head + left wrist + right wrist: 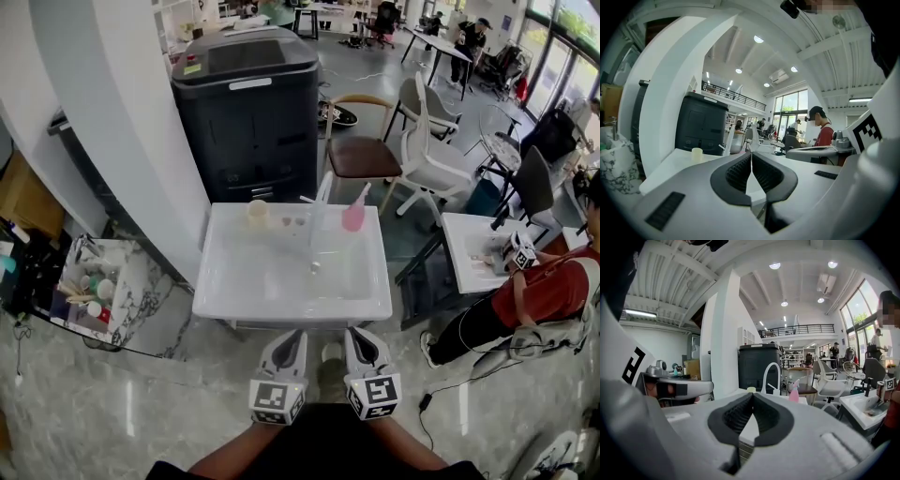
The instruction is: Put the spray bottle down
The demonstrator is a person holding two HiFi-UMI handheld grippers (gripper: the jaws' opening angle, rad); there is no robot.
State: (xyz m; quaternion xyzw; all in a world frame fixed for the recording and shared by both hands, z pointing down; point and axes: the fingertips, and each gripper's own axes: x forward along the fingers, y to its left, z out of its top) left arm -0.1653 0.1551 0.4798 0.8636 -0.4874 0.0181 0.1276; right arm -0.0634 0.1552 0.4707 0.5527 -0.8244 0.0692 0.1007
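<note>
The pink spray bottle (pixel 353 215) stands upright at the back right of the white sink unit (pixel 225 300), beside the white faucet (pixel 322 204). In the right gripper view the spray bottle (pixel 794 393) shows far ahead, right of the faucet (pixel 771 375). My left gripper (pixel 293 336) and right gripper (pixel 358 335) hang side by side just off the unit's front edge, well short of the bottle. Both are shut with nothing between their pads, as also shown in the left gripper (pixel 751 154) and right gripper (pixel 753 395) views.
A pale cup (pixel 258 213) stands at the sink unit's back left. Behind it is a big black machine (pixel 248 112), with a white pillar (pixel 122 122) to the left. A crate of bottles (pixel 89 291) sits on the floor at left. A person (pixel 539 291) sits by a small white table (pixel 473 248) at right, with chairs (pixel 427 155) behind.
</note>
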